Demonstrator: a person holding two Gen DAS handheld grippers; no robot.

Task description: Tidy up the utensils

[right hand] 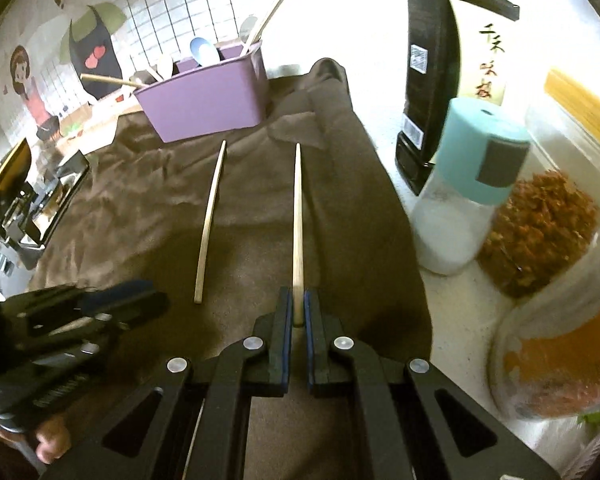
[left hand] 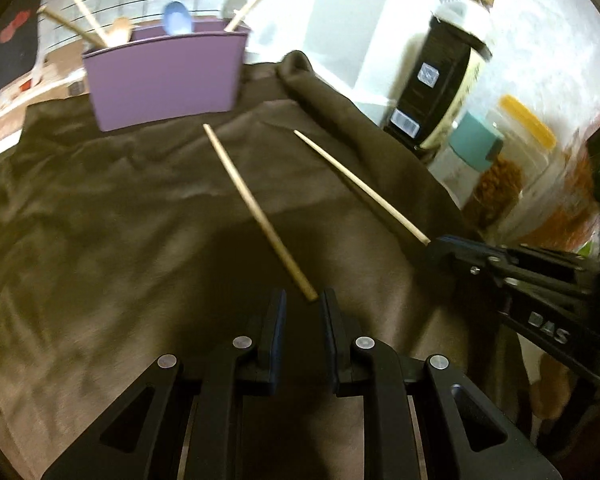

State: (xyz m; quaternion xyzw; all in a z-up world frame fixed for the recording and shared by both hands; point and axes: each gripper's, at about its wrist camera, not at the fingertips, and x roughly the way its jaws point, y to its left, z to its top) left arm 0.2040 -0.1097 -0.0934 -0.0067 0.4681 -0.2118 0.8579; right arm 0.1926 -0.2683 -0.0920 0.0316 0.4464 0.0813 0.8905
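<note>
Wooden chopstick (left hand: 256,210) loose on brown cloth (left hand: 100,220), thick end just ahead of left gripper (left hand: 302,316), at the gap's mouth, not between the pads. Left fingers partly apart, grasping nothing. Risk: closing from here likely nips only the butt end or misses; stick could skid on the soft cloth or pivot aside.

Second chopstick (right hand: 297,224) clenched at its thick end in right gripper (right hand: 298,312), tip pointing away toward purple holder (right hand: 204,96). Risk: end-only grasp, long lever, likely to swing or slip on lifting; tip could catch the holder's rim or the utensils standing inside. Jars close right of fingers; wide swing might knock them.
</note>
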